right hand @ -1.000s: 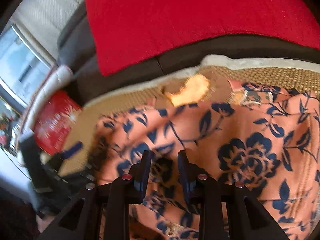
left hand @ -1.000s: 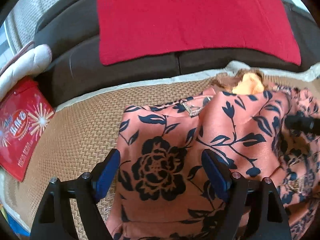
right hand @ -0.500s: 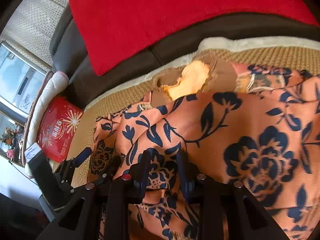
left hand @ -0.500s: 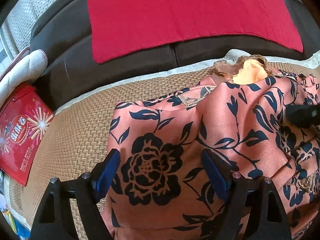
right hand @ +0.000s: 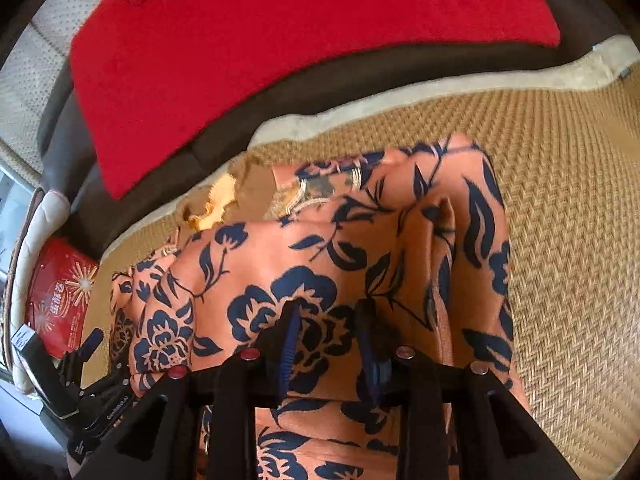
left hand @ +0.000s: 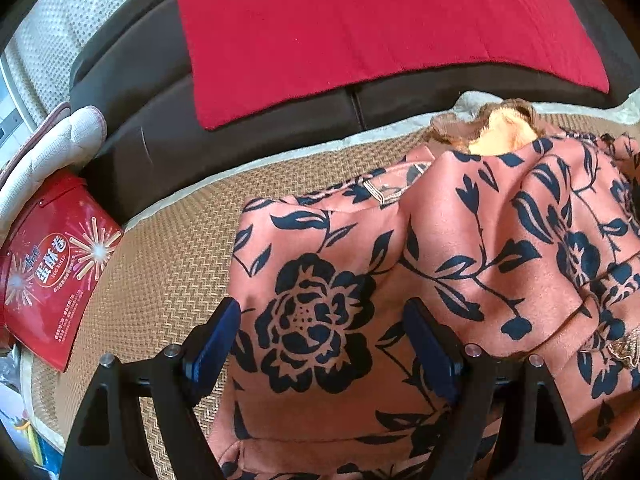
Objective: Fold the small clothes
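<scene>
Garment [left hand: 400,280], salmon with a dark blue flower print, lying rumpled on a woven mat [left hand: 160,260] in front of a dark sofa [left hand: 160,128]. Orange lining [left hand: 496,136] with a ruffled brown edge showing at its far end, toward the sofa. Folded over itself, with ridges running away from both cameras. Left gripper [left hand: 324,344] spread wide above the garment's near left corner, blue pads well apart, a large flower between them; pressing on the cloth not evident. Right gripper [right hand: 328,340] narrowed, pads near each other, with a raised bunch of printed cloth between them; whether truly pinched or only sitting between the pads, cannot tell. In the right wrist view, left gripper [right hand: 92,360] seen at the lower left edge, beside the garment's left border. Red cloth [left hand: 360,32] draped over the sofa back, well apart from the garment. Red box [left hand: 52,272] with firework pattern at the far left, on the mat's edge, next to a pale cushion [left hand: 60,140]. Bare mat to the right of the garment in the right wrist view.
</scene>
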Demonstrator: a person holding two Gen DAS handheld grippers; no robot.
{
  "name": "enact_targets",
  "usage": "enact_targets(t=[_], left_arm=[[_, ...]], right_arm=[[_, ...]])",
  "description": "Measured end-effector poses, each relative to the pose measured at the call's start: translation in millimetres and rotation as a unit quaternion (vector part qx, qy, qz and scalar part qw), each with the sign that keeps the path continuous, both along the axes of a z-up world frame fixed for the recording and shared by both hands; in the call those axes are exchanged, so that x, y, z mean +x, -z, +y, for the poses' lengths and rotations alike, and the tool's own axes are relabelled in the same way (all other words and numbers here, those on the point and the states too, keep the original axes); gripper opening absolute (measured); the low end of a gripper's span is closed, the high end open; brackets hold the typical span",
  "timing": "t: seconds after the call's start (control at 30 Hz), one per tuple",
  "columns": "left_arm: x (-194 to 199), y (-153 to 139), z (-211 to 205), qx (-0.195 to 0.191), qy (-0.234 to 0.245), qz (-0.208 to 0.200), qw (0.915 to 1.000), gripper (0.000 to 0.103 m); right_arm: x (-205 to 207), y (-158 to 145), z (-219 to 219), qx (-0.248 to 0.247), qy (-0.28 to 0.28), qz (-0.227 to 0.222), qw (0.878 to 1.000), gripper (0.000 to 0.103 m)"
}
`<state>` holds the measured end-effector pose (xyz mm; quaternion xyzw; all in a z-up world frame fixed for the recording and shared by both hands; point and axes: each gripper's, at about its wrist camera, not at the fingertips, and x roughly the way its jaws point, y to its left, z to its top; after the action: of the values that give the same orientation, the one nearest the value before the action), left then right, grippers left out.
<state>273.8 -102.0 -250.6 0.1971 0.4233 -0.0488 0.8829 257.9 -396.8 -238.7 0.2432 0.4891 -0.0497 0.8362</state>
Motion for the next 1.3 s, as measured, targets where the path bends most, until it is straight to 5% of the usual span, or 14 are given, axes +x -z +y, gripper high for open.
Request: enact_targets(t=[0.23, 0.6, 0.93, 1.3], left_arm=[[-10, -31, -8, -0.008, -0.005, -0.057, 0.9983, 0.085], [-9, -91, 48, -0.077, -0.115, -0.152, 0.9787, 0.085], [-12, -102, 105, -0.104, -0.182, -0.194, 0.9583, 0.085], [-21, -112, 150, -0.117, -0.245, -0.225, 0.9357, 0.085]], right_arm=[[2, -18, 14, 0.000, -0.030, -0.041, 0.999, 0.033], [13, -23, 89, -0.006, -0.140, -0.079, 0.987, 0.033], [23, -5, 138, -0.007, -0.182, -0.052, 0.982, 0.033], [36, 12, 149, -0.017, -0.169, -0.024, 0.985, 0.033]])
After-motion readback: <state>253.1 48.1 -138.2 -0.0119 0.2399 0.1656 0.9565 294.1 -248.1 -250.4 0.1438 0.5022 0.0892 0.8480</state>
